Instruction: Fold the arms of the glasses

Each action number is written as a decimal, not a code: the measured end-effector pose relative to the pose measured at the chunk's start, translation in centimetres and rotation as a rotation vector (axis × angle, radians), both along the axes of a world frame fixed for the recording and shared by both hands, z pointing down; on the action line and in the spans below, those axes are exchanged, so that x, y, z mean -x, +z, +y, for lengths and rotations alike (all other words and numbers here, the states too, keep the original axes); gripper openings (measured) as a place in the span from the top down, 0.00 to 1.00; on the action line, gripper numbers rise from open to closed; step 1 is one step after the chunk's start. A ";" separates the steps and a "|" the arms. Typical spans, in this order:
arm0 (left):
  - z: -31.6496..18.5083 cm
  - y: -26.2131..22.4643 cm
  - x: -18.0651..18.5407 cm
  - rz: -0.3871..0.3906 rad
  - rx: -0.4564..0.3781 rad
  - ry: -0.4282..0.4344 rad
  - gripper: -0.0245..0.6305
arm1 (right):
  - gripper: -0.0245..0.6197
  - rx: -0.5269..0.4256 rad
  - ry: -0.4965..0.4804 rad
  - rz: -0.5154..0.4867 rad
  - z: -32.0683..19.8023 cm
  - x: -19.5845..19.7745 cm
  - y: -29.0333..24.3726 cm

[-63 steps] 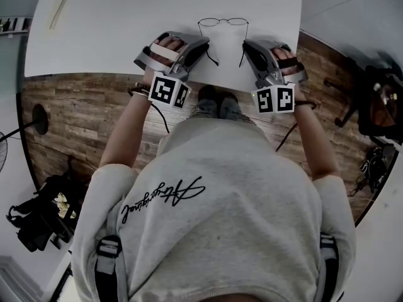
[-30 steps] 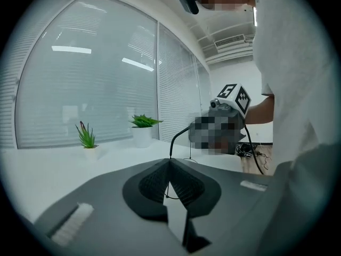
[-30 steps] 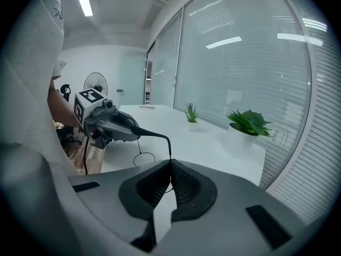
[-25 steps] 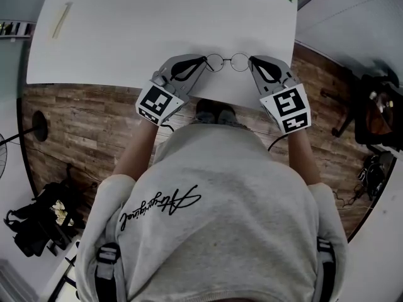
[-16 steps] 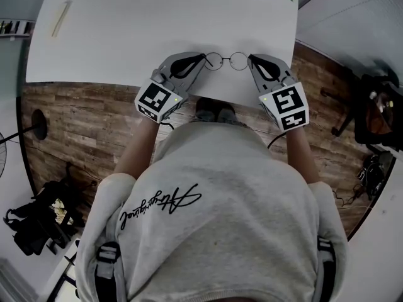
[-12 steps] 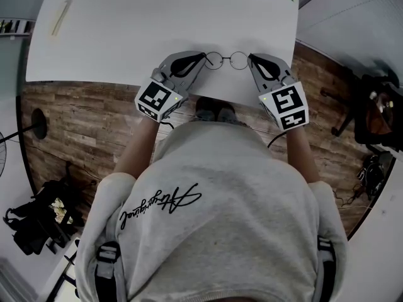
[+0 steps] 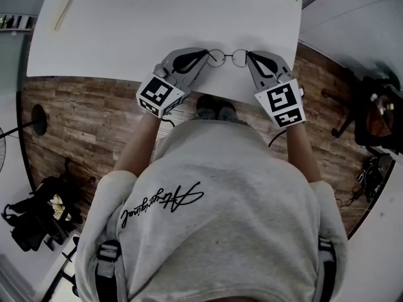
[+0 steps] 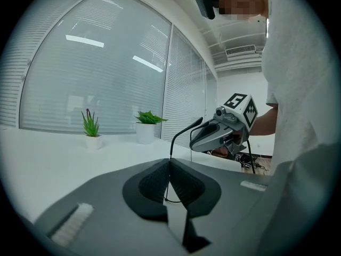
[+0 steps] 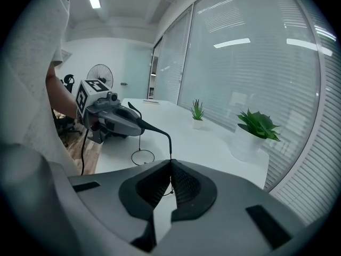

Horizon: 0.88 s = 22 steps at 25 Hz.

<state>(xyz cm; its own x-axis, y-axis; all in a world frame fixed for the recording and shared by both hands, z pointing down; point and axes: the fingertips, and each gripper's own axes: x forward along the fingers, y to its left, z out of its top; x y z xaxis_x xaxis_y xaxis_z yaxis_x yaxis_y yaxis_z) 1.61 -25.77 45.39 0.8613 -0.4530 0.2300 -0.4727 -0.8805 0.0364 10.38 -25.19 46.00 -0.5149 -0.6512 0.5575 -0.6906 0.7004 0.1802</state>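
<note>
The folding proper looks not yet begun: this is the grip-and-steady step. The thin round-lensed wire-framed glasses (image 7: 228, 57) sit in the upper centre of the head view, near the lower edge of the broad white surface (image 7: 157, 24), strung between the two gripper tips. Whether they rest on the surface or hang just above it cannot be told.

The left gripper (image 7: 205, 53) is closed on the thin wire at the left end of the frame. In the left gripper view that side's slim dark arm (image 8: 184, 131) stands up out of the pinched jaws and bends over at its ear tip. The right gripper (image 7: 248, 55) is likewise clamped on the wire at the right end. In the right gripper view its arm (image 9: 154, 128) rises the same way, and one round lens (image 9: 143, 157) shows lower left of it. Whether each grip lies on the hinge or just past it cannot be made out.

Both arms seem to be unfolded. The next move probably calls for one gripper to hold the frame steady while the other lets go and swings its arm inward behind the lenses.

Both forearms (image 7: 141, 145) reach forward from the body. The grippers angle inward tip to tip, with the marker cubes (image 7: 157, 95) at the lower end.
</note>
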 end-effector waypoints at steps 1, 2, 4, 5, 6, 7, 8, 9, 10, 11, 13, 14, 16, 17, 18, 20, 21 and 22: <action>0.0 0.0 0.0 0.001 0.000 0.000 0.96 | 0.96 -0.005 -0.009 0.016 0.0 0.2 0.1; 0.0 0.0 0.0 0.001 0.000 0.000 0.96 | 0.96 -0.011 -0.019 0.033 -0.1 0.4 0.2; 0.0 -0.1 0.0 0.001 -0.002 0.000 0.96 | 0.96 -0.017 -0.038 0.068 -0.1 0.8 0.4; 0.0 -0.1 0.1 0.001 -0.003 0.000 0.96 | 0.96 -0.018 -0.047 0.083 -0.1 1.0 0.5; 0.0 -0.1 0.1 0.001 -0.004 0.000 0.96 | 0.96 -0.021 -0.056 0.095 -0.2 1.2 0.7; 0.0 -0.1 0.1 0.000 -0.005 0.000 0.96 | 0.96 -0.024 -0.065 0.106 -0.2 1.4 0.8; 0.0 0.0 0.1 0.000 -0.006 0.000 0.96 | 0.96 -0.026 -0.071 0.119 -0.2 1.6 1.0; 0.0 0.0 0.0 -0.001 -0.007 0.000 0.96 | 0.96 -0.028 -0.076 0.133 -0.2 1.6 1.1; 0.0 0.0 0.0 -0.001 -0.007 -0.001 0.96 | 0.96 -0.031 -0.080 0.145 -0.2 1.7 1.2; 0.0 0.0 0.0 -0.002 -0.007 -0.001 0.96 | 0.96 -0.034 -0.084 0.153 -0.2 1.8 1.2; 0.0 0.0 0.0 -0.002 -0.005 -0.003 0.96 | 0.96 -0.035 -0.093 0.159 -0.2 2.0 1.4; -0.1 0.0 0.0 -0.001 -0.004 -0.004 0.96 | 0.96 -0.033 -0.100 0.163 -0.2 2.1 1.6; -0.1 0.0 0.1 -0.003 -0.003 -0.007 0.96 | 0.96 -0.029 -0.117 0.174 -0.2 2.4 1.9; -0.1 0.1 0.0 -0.004 -0.003 -0.006 0.96 | 0.96 -0.027 -0.125 0.179 -0.1 2.5 2.1; -0.1 0.1 -0.1 -0.006 -0.003 -0.005 0.96 | 0.96 -0.024 -0.133 0.184 0.0 2.6 2.2; 0.0 0.0 -0.1 -0.010 -0.004 -0.002 0.96 | 0.96 -0.019 -0.146 0.195 0.2 2.9 2.6; 0.0 0.0 -0.1 -0.011 -0.005 -0.003 0.96 | 0.96 -0.018 -0.152 0.203 0.2 3.0 2.8; 0.0 -0.1 0.0 -0.011 -0.005 -0.005 0.96 | 0.96 -0.019 -0.156 0.211 0.3 3.0 3.0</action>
<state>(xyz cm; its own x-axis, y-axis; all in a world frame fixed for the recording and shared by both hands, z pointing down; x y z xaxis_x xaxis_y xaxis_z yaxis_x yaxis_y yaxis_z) 1.62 -25.75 45.34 0.8565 -0.4584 0.2373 -0.4774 -0.8783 0.0267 7.36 -24.90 48.97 -0.4831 -0.5844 0.6520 -0.5202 0.7906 0.3231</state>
